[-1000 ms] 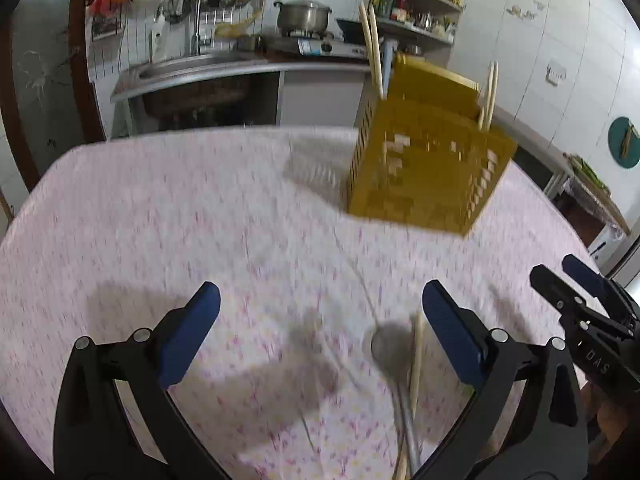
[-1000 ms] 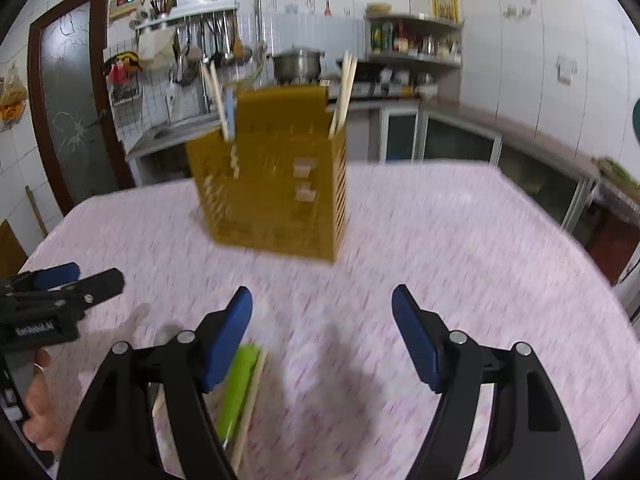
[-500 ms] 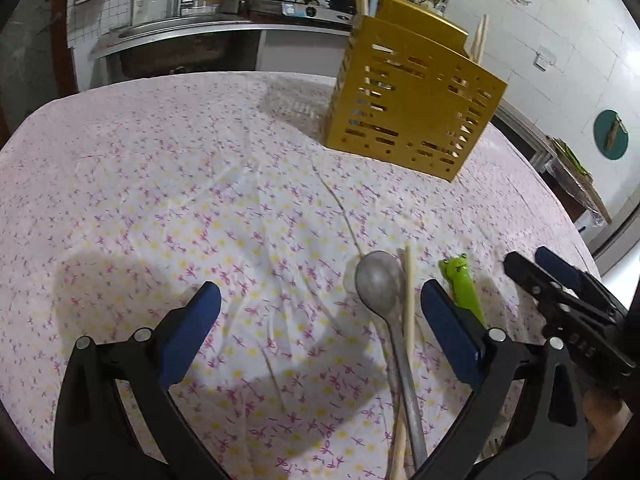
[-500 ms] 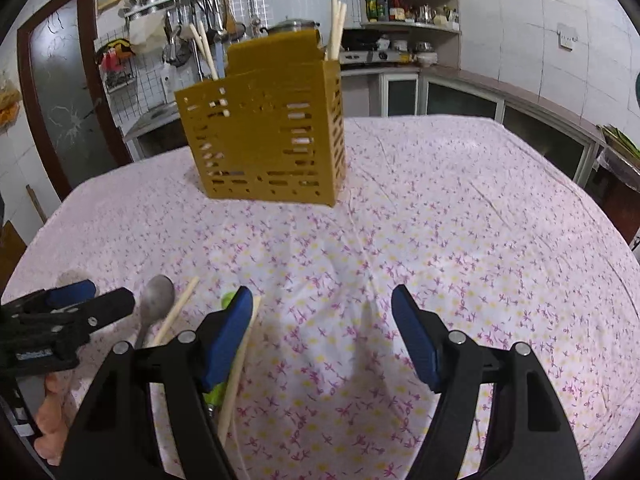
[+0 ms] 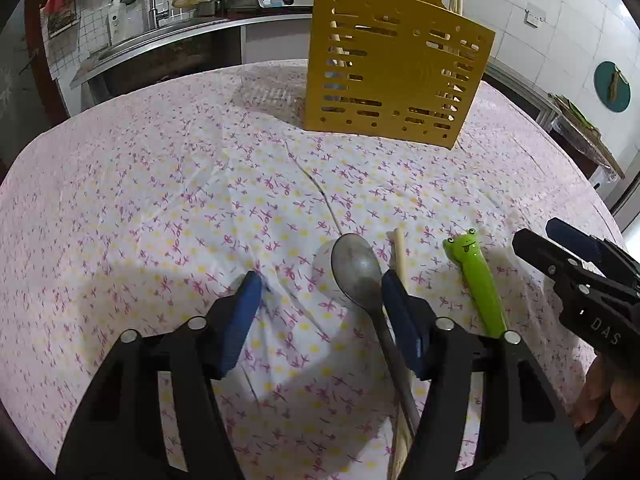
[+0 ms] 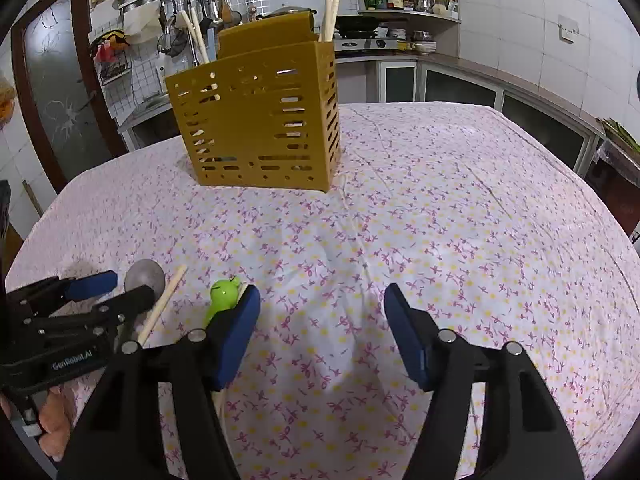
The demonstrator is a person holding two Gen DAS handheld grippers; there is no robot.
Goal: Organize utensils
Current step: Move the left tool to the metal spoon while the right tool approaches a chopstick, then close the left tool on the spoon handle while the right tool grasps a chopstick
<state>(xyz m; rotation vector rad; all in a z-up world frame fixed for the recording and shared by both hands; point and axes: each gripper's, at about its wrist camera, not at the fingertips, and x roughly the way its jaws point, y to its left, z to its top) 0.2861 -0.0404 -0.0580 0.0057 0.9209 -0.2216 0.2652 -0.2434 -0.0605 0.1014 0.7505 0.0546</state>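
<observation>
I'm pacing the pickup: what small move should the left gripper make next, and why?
Probably shift the left gripper slightly right and lower. Its jaws are closing with only cloth squarely between them; the spoon lies against its right finger, not centred, so closing there would likely bunch the tablecloth.

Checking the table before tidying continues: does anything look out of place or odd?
Yes: a metal spoon, a chopstick and a green frog-topped utensil lie loose on the tablecloth, not in the yellow holder.
</observation>
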